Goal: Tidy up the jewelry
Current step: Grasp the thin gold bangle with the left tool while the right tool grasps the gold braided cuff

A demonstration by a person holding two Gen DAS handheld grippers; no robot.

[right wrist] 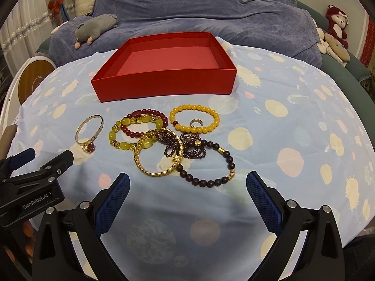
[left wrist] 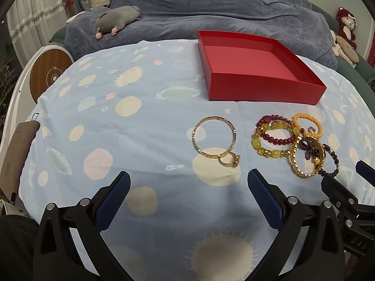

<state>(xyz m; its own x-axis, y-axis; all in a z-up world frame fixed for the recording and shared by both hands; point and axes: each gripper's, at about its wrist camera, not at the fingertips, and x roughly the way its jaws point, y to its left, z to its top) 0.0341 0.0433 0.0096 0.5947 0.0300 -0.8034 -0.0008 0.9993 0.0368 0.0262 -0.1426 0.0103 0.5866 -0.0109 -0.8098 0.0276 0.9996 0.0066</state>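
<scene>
An empty red box (left wrist: 262, 86) (right wrist: 164, 82) stands at the back of the table. In front of it lies a thin gold bangle (left wrist: 214, 138) (right wrist: 89, 130) with a gold ring (left wrist: 230, 159) (right wrist: 89, 148) touching it. To the right is a pile of bracelets: red beads (right wrist: 143, 124), yellow-green beads (right wrist: 121, 140), orange-yellow beads (right wrist: 194, 118), a gold bangle (left wrist: 307, 159) (right wrist: 159, 155), dark beads (right wrist: 208, 164). A small silver ring (right wrist: 195, 123) lies inside the orange-yellow one. My left gripper (left wrist: 188, 182) and right gripper (right wrist: 187, 183) are open and empty, just short of the jewelry.
The table wears a light blue cloth (left wrist: 140, 121) with pastel spots. Behind it is a sofa under a blue blanket (left wrist: 211, 11) with a grey plush toy (left wrist: 116, 21). A round wooden disc (left wrist: 49, 75) stands at the left edge. Plush toys (right wrist: 335, 25) sit far right.
</scene>
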